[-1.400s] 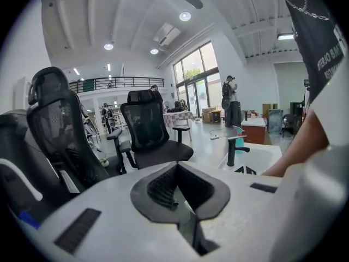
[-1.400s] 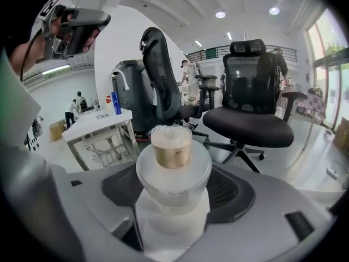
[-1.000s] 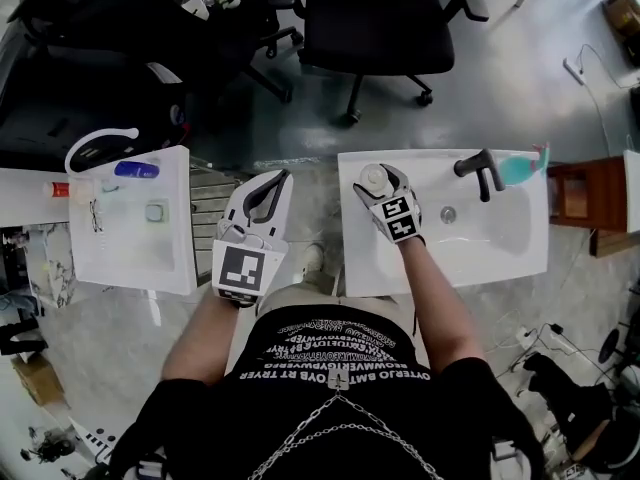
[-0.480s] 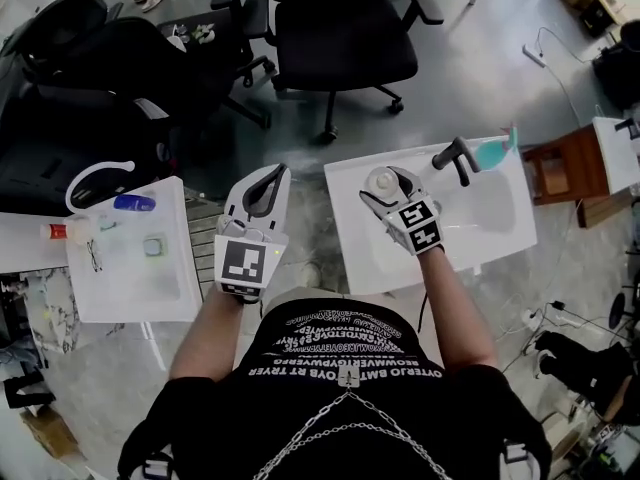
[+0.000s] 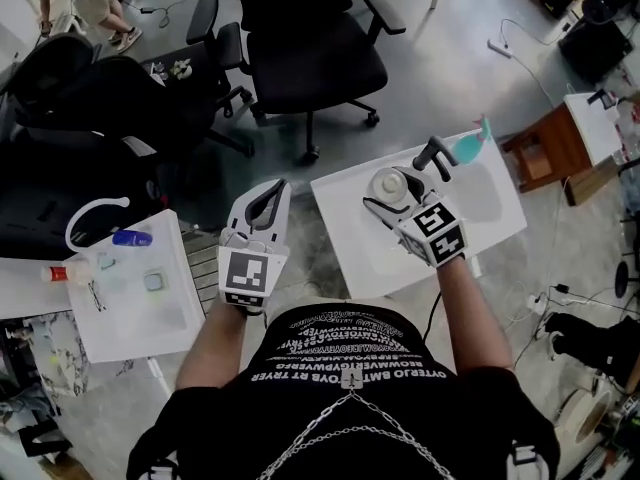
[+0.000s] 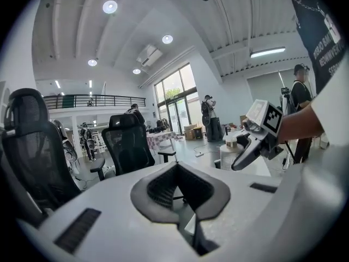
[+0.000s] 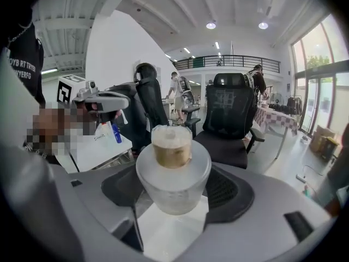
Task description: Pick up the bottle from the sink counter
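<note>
Bottle [image 7: 172, 173]: frosted, tan cap, pinched in right tool [image 5: 388, 190]. Since a second ago it seems lifted clear of the sink worktop [image 5: 350, 238], so the pick-up looks nearly complete. Left tool [image 5: 270, 190]: pressed together, empty, beside the worktop's left edge.

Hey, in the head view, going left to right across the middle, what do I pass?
White side table → left gripper → bottle → black faucet → teal object → wooden stool.
</note>
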`<action>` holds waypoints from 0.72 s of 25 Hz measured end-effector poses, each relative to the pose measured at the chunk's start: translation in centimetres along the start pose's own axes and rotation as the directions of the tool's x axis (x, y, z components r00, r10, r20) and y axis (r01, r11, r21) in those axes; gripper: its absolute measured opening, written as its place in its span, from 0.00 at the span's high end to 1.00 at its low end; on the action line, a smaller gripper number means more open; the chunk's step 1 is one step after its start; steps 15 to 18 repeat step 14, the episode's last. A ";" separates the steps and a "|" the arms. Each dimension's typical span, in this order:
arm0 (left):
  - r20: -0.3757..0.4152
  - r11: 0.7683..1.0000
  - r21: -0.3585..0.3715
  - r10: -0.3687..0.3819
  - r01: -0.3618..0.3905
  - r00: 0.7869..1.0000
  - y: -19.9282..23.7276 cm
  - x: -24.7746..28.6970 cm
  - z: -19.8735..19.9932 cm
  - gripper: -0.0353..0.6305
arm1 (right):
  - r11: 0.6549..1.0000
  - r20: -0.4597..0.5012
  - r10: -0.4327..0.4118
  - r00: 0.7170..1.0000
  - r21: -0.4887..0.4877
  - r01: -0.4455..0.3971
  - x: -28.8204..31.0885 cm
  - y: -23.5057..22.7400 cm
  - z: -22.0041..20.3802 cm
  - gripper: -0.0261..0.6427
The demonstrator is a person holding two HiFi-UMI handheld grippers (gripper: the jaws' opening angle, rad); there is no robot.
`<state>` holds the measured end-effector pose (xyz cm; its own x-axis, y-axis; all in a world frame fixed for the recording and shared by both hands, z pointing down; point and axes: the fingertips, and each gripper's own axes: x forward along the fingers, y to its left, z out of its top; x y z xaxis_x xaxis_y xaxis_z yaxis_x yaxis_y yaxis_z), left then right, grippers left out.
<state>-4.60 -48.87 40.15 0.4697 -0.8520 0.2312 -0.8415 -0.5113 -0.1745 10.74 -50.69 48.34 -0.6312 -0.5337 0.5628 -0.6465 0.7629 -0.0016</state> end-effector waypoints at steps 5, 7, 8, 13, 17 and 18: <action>0.016 1.000 0.008 -0.021 0.021 1.000 0.0 -0.5 0.8 0.94 | 0.999 0.030 -0.013 0.999 -0.037 0.014 -2.6 0.5 3.4 0.47; 0.024 1.000 0.009 -0.022 0.022 0.999 0.0 -0.5 1.1 0.94 | 0.998 0.038 -0.013 0.999 -0.054 0.015 -3.2 0.7 4.4 0.47; 0.027 1.000 0.008 -0.022 0.021 0.999 0.1 -0.5 1.3 0.94 | 0.998 0.041 -0.013 0.999 -0.058 0.015 -3.4 0.7 4.7 0.47; 0.031 1.000 -0.007 -0.024 0.025 0.999 0.5 0.0 1.0 0.94 | 0.998 0.041 -0.013 0.999 -0.066 0.015 -3.3 0.8 5.4 0.47; 0.029 1.000 -0.011 -0.024 0.024 0.999 0.7 0.1 0.8 0.94 | 0.998 0.047 -0.012 0.999 -0.066 0.015 -3.2 0.8 5.6 0.47; 0.029 1.000 -0.011 -0.024 0.024 0.999 0.7 0.1 0.8 0.94 | 0.998 0.047 -0.012 0.999 -0.066 0.015 -3.2 0.8 5.6 0.47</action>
